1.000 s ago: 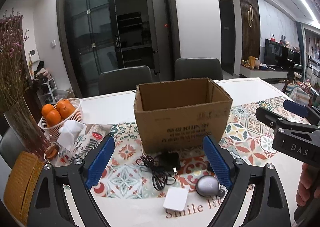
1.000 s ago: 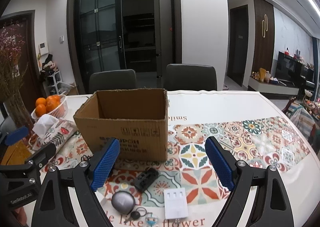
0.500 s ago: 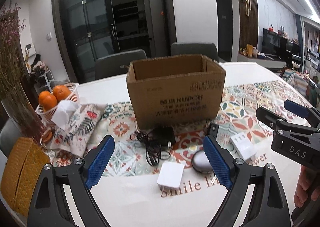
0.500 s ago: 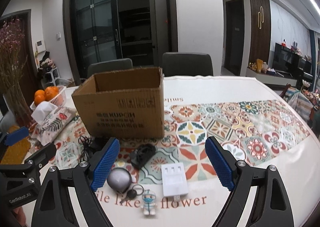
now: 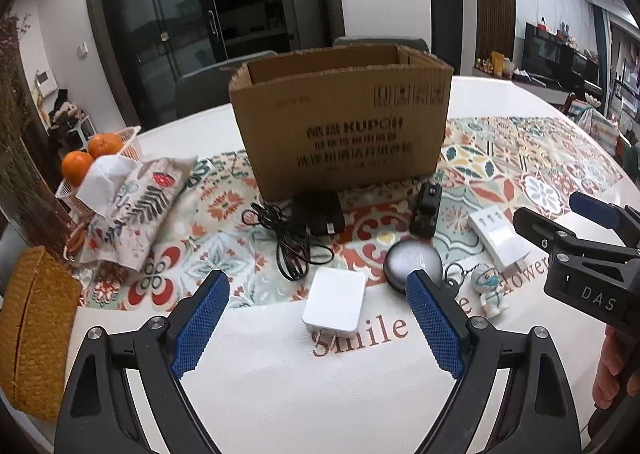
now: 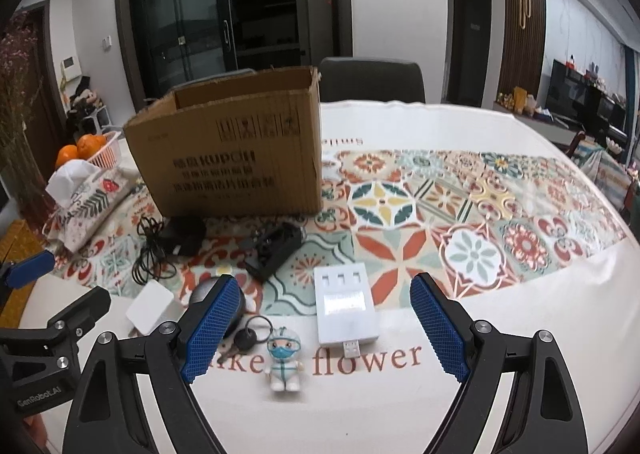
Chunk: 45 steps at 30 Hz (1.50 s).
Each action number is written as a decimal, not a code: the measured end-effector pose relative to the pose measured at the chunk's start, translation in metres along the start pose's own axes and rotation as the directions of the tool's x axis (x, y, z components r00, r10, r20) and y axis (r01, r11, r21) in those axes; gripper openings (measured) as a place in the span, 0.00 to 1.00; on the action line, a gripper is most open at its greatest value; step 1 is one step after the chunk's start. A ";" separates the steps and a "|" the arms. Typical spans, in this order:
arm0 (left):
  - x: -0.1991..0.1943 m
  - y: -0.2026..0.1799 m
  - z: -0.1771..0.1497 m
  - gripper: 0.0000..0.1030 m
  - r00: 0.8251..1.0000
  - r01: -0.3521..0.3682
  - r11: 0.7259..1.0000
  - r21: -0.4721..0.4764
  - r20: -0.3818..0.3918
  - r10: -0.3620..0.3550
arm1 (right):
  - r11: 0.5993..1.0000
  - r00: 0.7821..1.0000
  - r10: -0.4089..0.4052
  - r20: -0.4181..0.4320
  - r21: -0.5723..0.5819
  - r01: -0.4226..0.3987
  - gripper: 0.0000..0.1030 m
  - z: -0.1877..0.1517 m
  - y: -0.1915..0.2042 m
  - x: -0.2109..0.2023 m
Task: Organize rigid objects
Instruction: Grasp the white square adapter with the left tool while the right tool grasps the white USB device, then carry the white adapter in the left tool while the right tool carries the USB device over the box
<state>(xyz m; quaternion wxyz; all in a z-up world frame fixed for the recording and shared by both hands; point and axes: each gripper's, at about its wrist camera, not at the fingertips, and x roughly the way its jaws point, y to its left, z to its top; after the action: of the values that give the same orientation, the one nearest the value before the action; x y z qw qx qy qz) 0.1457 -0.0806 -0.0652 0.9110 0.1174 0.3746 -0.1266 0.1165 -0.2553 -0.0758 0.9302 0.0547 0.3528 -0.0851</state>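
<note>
An open cardboard box (image 5: 344, 118) (image 6: 236, 150) stands on the table. In front of it lie a black adapter with cable (image 5: 316, 210) (image 6: 184, 234), a black clip-like device (image 5: 426, 206) (image 6: 276, 250), a grey round puck (image 5: 412, 264), a white square charger (image 5: 334, 302) (image 6: 150, 308), a white USB hub (image 5: 500, 238) (image 6: 346, 304) and a key with a figurine keychain (image 5: 486, 288) (image 6: 284, 358). My left gripper (image 5: 316, 324) is open over the white charger. My right gripper (image 6: 324, 326) is open above the hub and figurine.
A tissue pack in floral cloth (image 5: 132, 206) and a basket of oranges (image 5: 96, 158) sit at the left, with a woven yellow case (image 5: 32, 338) at the near left edge. Chairs (image 6: 372, 78) stand behind the table.
Both grippers have tilted down and drawn back from the box, so the small objects now show between the fingers. Both stay open.
</note>
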 end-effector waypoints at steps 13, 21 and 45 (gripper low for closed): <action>0.044 0.000 -0.011 0.87 0.991 0.051 0.999 -0.011 -0.120 -0.052 | 1.000 0.994 -0.012 -0.108 0.021 0.014 0.85 -0.011 -0.004 0.042; 0.071 0.001 -0.011 0.83 0.981 0.069 0.997 -0.033 -0.178 -0.074 | 0.999 0.989 -0.024 -0.147 0.028 0.029 0.85 -0.009 -0.005 0.065; 0.095 -0.001 -0.015 0.47 0.967 0.088 0.993 -0.072 -0.232 -0.103 | 0.999 0.979 -0.035 -0.202 -0.010 0.034 0.48 -0.010 -0.008 0.100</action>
<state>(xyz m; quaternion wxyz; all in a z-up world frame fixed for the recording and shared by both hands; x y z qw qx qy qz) 0.2012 -0.0907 -0.1434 0.8561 0.0854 0.4890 -0.1438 0.1821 -0.2735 -0.1503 0.8880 0.0540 0.4469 -0.0942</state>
